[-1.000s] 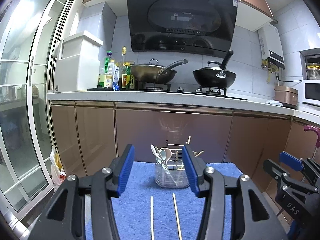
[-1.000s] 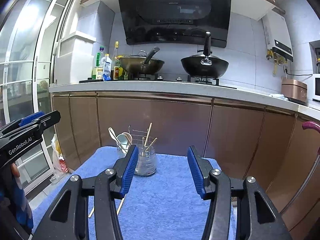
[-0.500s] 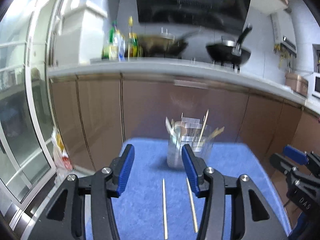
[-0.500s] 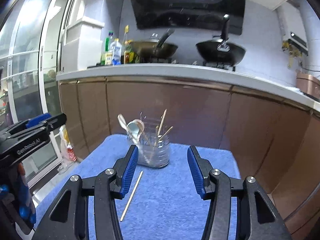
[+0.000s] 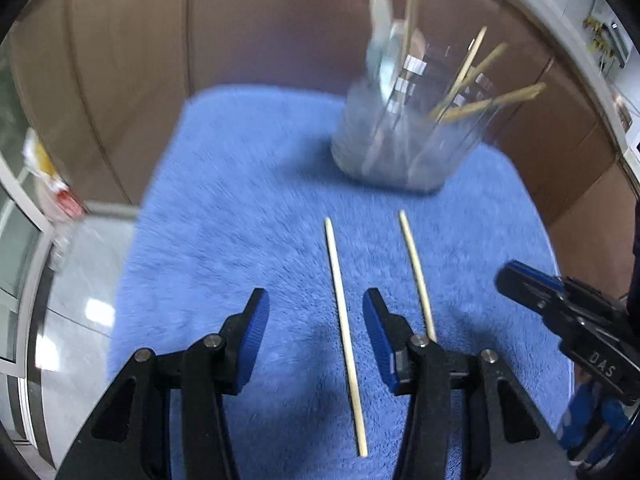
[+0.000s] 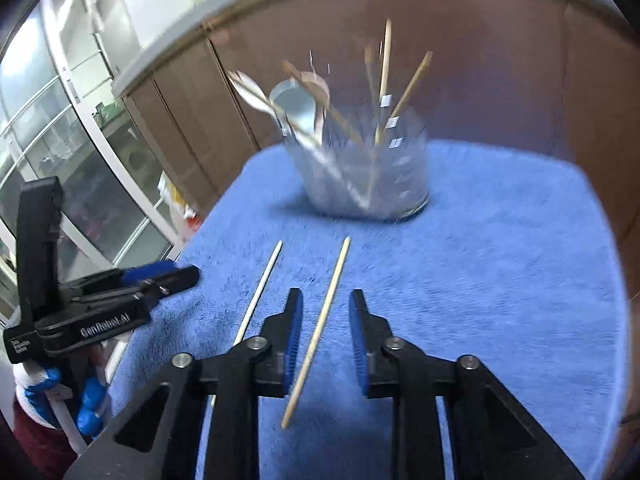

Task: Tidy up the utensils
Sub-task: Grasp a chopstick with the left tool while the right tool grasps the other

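Two loose wooden chopsticks lie side by side on a blue towel [image 5: 248,208]. The left chopstick [image 5: 344,332] lies between my open left gripper's [image 5: 316,336] blue pads. The right chopstick [image 5: 416,276] lies just right of that gripper. In the right wrist view my open right gripper [image 6: 325,340] straddles the right chopstick [image 6: 320,328], and the left chopstick [image 6: 260,288] lies to its left. A clear holder [image 5: 404,140] with spoons and chopsticks stands at the towel's far side; it also shows in the right wrist view [image 6: 368,176].
Brown cabinet fronts [image 5: 248,28] rise right behind the towel. The towel's left edge drops to a grey floor [image 5: 76,280] beside a glass door [image 6: 48,128]. Each gripper shows at the edge of the other's view.
Both grippers have tilted down and moved low over the towel, each now straddling one loose chopstick. The right jaws have narrowed. The holder now sits high in both views.
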`<move>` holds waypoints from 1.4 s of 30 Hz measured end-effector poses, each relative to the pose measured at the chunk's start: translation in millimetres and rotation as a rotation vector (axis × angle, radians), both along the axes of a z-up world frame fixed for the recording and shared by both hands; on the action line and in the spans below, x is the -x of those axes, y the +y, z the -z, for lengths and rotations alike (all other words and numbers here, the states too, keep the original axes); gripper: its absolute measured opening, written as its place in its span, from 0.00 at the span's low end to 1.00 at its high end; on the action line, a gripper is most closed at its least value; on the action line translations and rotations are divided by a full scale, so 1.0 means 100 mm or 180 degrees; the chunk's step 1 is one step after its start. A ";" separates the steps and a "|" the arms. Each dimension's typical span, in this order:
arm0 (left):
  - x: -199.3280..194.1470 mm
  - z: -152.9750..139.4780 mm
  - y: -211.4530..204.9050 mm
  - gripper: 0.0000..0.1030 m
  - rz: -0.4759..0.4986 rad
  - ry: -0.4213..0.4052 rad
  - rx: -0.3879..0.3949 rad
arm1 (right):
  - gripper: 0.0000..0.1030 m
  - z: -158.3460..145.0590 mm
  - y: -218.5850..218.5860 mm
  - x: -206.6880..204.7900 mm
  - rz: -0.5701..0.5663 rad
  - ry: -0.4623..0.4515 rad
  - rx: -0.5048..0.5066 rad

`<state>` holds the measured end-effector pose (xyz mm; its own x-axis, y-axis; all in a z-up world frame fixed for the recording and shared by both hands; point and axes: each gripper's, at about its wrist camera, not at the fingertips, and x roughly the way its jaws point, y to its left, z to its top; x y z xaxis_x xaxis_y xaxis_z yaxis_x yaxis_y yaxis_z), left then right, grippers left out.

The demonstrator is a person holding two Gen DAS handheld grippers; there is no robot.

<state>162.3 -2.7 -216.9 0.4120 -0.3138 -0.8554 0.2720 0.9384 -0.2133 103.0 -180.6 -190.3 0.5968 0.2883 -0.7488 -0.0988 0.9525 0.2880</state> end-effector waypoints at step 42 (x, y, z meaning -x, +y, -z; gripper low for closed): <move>-0.66 0.37 -0.18 0.05 0.0229 0.0837 -0.0158 | 0.05 0.67 0.85 -1.05 -0.0580 0.1030 0.0832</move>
<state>228.4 -20.7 -253.9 0.1520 -0.2894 -0.9451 0.2798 0.9297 -0.2397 208.2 -95.6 -257.2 0.2771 0.1435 -0.9501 -0.2160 0.9728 0.0840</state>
